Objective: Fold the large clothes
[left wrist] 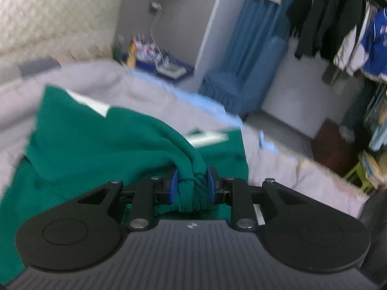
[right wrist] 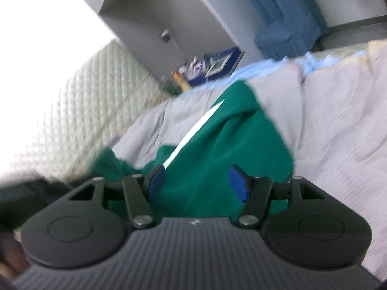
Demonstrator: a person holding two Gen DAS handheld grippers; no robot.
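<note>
Green knit garment with a white stripe [left wrist: 96, 140]: large item, spread over a pale grey bed cover [left wrist: 101, 77]. Nearest, a bunched ribbed edge of the garment is pinched between the blue pads [left wrist: 174, 186] of the left gripper [left wrist: 192, 186], whose jaws are pressed in on the cloth. From that pinch a fold of fabric is seen lifted and draped over the rest of the garment, which lies flat beneath.

In the right wrist view, the right gripper [right wrist: 197, 183] is held just above the green cloth with jaws spread; nothing is seen clamped between its blue pads [right wrist: 238, 184].

Farther off: light blue cloth [left wrist: 200, 101] at the bed's far edge, a blue curtain [left wrist: 249, 55], dark clothes [left wrist: 321, 17] hung on a rack.

Progress, as judged: a first fold is under way; no tidy folded packet is formed. Remaining folds and smoothing are left.
</note>
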